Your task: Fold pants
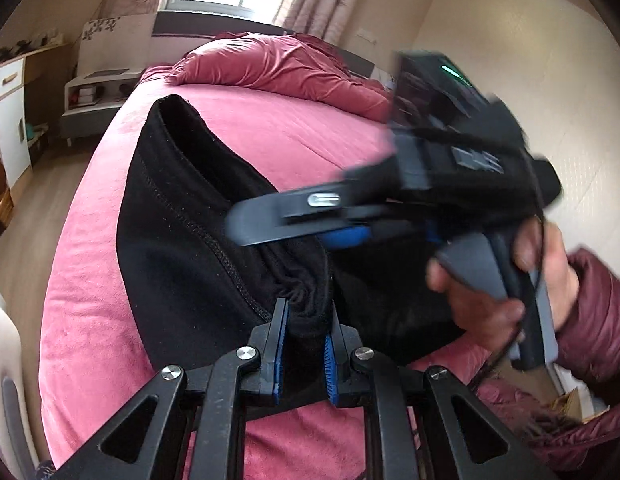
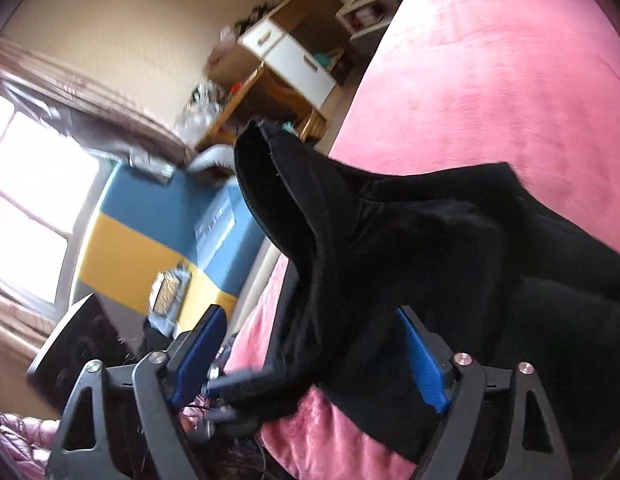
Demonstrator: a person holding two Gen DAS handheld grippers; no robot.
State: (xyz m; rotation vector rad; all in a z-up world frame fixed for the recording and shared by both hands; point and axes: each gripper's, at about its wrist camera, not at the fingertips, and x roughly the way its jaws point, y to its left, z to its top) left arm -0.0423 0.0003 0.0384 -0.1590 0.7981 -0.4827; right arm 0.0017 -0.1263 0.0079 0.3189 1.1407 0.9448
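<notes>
- Here we clamp a bunched fold of the black pants (image 1: 214, 216) in our left gripper (image 1: 306, 344), lifted over the near edge of the pink bed (image 1: 294, 128).
- Our right gripper (image 2: 310, 356) stands wide, unclenched; the cloth hangs between its blue pads (image 2: 421, 364) without being pinched.
- A hand (image 1: 509, 280) in a maroon sleeve (image 1: 589, 312) carries it.

- The left gripper (image 1: 306, 320) points downward, its jaws nearly closed and pinching a bunched edge of the black pants (image 1: 190, 220).
- The right gripper (image 2: 310, 356) stands with its jaws wide apart; cloth lies between its blue pads (image 2: 202, 344), unpressed.
- In the left wrist view, a hand (image 1: 505, 280) in a maroon quilted sleeve (image 1: 593, 320) grasps the right gripper's handle, blurred.
</notes>
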